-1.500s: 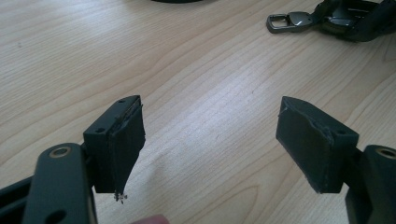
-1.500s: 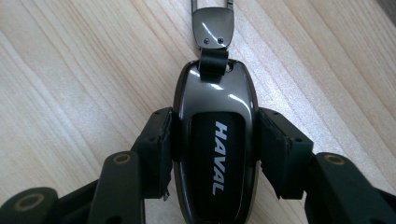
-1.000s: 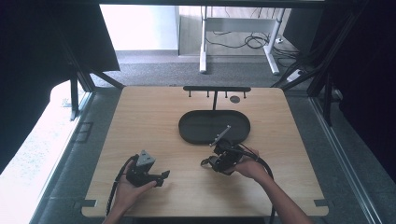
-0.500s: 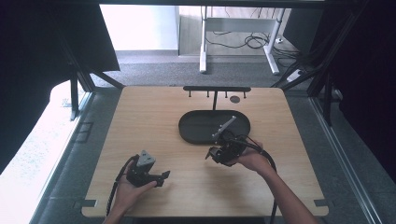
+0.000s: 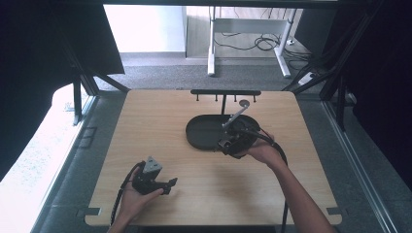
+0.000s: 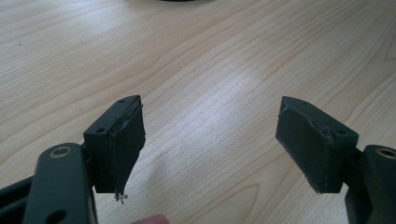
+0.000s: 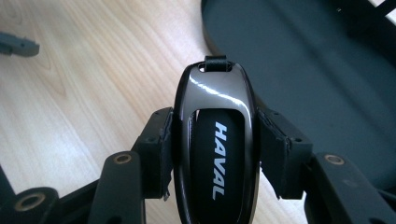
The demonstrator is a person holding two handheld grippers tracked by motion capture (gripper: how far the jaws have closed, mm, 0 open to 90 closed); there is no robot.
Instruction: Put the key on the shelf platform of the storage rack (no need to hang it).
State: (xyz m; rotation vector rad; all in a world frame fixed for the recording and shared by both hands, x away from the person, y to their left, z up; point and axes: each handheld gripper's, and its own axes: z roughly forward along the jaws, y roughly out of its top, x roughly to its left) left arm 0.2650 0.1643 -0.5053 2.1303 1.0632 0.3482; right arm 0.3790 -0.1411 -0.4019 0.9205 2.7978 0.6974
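Pale wooden worktop (image 5: 204, 194): your right tongs (image 7: 212, 140), pinching the key fob (image 7: 215, 144), have risen over the black tray (image 5: 204, 133); left tongs (image 6: 210, 149) rest spread.

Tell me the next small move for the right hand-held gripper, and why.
Probably carry the key fob a little further over the black oval tray and lower it in. The right hand-held gripper is clamped on the fob's sides at the tray's near edge, its strap and ring trail above, and the left hand-held gripper rests open.
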